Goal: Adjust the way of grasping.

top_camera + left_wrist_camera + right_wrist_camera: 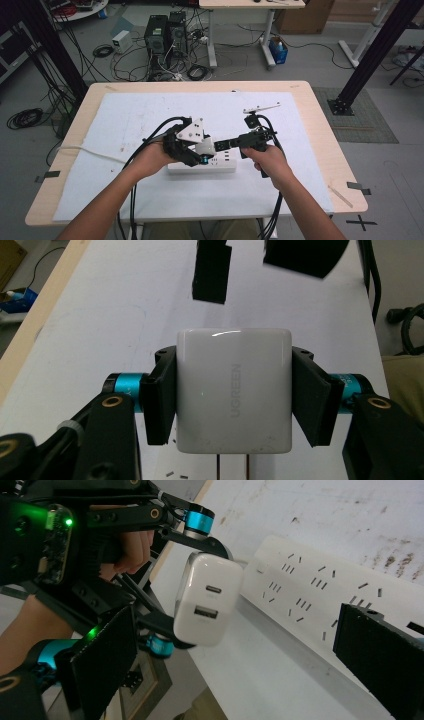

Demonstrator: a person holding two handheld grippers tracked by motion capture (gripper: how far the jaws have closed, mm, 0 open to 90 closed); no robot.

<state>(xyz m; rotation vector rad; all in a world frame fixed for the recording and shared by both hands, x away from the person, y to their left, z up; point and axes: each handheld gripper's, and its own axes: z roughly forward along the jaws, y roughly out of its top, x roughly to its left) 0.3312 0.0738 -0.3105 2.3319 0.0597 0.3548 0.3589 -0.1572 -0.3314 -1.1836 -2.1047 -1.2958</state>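
Note:
My left gripper (234,396) is shut on a white UGREEN charger (234,390), its black pads (161,400) pressing the charger's two sides. In the high view the charger (205,146) hangs just over a white power strip (202,168) lying on the white mat. Two thin prongs (233,466) stick out of the charger's near end. In the right gripper view the charger (207,600) shows its two ports beside the power strip (310,592). My right gripper (240,662) stands open, its jaws wide apart and short of the charger. It reaches in from the right (223,145).
A white mat (150,115) covers most of the wooden table (325,130). A white cable (85,150) runs off the left edge. Black gripper cables (132,210) trail over the front edge. Computers and loose cables (165,45) stand on the floor beyond the table.

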